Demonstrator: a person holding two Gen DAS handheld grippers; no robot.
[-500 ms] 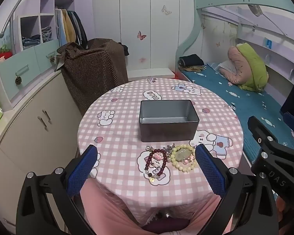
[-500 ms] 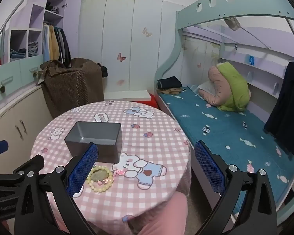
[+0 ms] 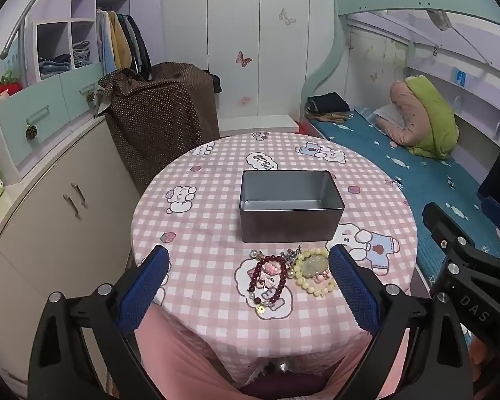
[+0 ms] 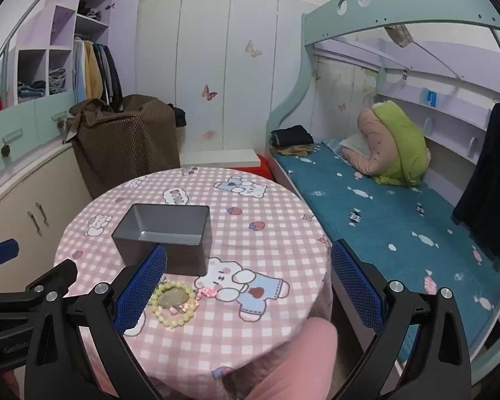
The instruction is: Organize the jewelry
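Observation:
An empty grey metal tin (image 3: 290, 205) stands in the middle of the round table; it also shows in the right wrist view (image 4: 165, 233). In front of it lie a dark red bead bracelet (image 3: 268, 276), a yellow bead bracelet (image 3: 315, 271) with a green stone, and a small silver piece (image 3: 291, 253). The yellow bracelet also shows in the right wrist view (image 4: 175, 301). My left gripper (image 3: 248, 291) is open and empty, held above the table's near edge over the jewelry. My right gripper (image 4: 248, 291) is open and empty, right of the jewelry.
The round table (image 3: 216, 233) has a pink checked cloth. White cabinets (image 3: 50, 216) stand to the left, a brown covered object (image 3: 156, 123) behind, and a bunk bed with a teal mattress (image 4: 383, 206) to the right. My pink-clad legs (image 3: 190, 360) are under the table's edge.
Both views have shifted very slightly. The jewelry and the tin have not moved, and both grippers stay open.

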